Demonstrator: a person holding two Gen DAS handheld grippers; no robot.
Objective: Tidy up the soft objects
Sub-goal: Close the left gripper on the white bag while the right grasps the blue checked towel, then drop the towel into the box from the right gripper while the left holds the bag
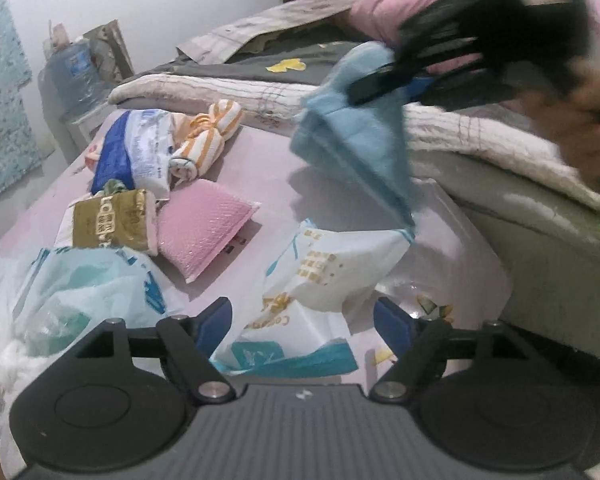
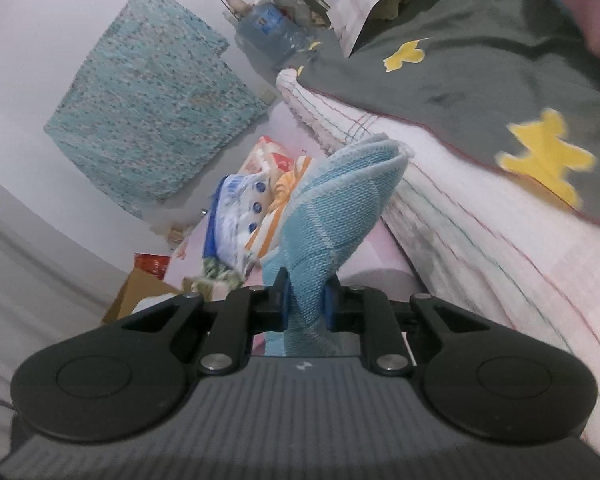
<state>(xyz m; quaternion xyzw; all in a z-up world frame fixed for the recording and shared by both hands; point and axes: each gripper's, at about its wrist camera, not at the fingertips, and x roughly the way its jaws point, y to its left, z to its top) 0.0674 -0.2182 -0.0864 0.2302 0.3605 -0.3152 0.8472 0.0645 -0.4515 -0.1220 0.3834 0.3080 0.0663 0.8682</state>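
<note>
R gripper (image 2: 306, 304): I've got it clamped on blue towel (image 2: 332, 216), lifted.
L gripper (image 1: 302, 324): jaws apart, nothing between.
White pack (image 1: 324, 280): 12 o'clock of L gripper.

The right gripper (image 1: 374, 88) and the hand (image 1: 584, 128) behind it smear into a dark blur at the top right of the left wrist view, cut off by the frame edge. The blue towel (image 2: 332, 216) it carries hides much of the orange-striped cloth (image 2: 282, 196) and the blue-and-white packet (image 2: 236, 220) behind it. Print on the gold packet (image 1: 108, 224) and the white bag (image 1: 320, 276) is too soft to read
</note>
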